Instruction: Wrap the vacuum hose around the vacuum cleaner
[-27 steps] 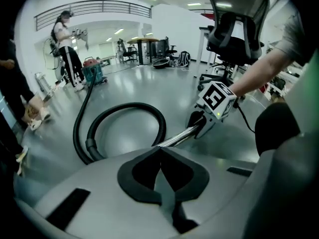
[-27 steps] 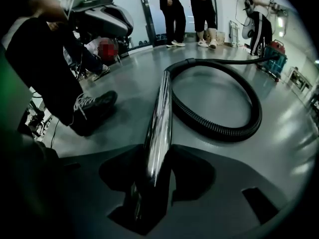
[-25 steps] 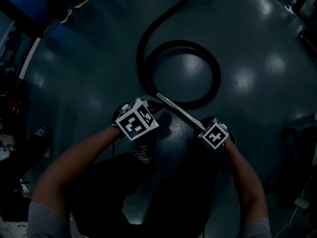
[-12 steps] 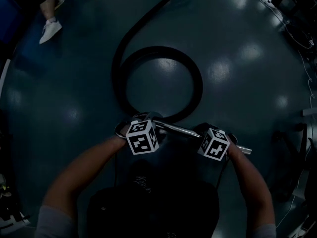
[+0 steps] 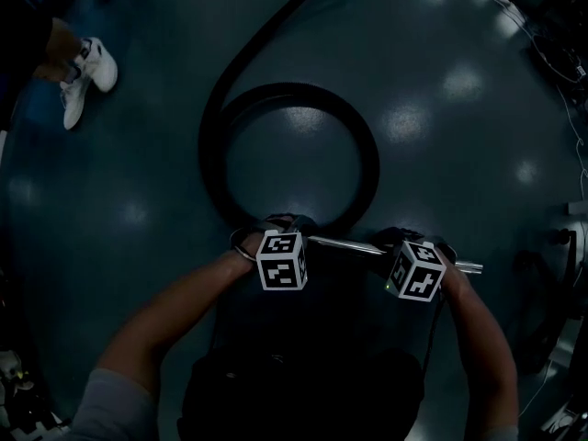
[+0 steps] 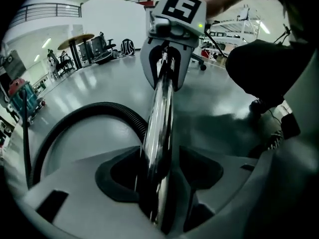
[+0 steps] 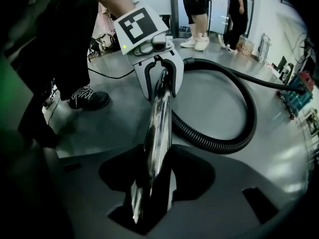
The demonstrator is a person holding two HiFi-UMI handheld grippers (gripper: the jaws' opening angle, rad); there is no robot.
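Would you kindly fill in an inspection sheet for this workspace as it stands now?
Surface: glossy dark floor with light reflections.
Job's things: black corrugated hose lying in one loop; its metal wand tube spans both grippers; vacuum cleaner itself not made out.
Clutter: nothing seen.
Grippers: left gripper open, jaws just opened, tube between them; right gripper shut on the tube.
Cables: thin cable on the floor at upper right.
Surroundings: bystander's white shoes at upper left.
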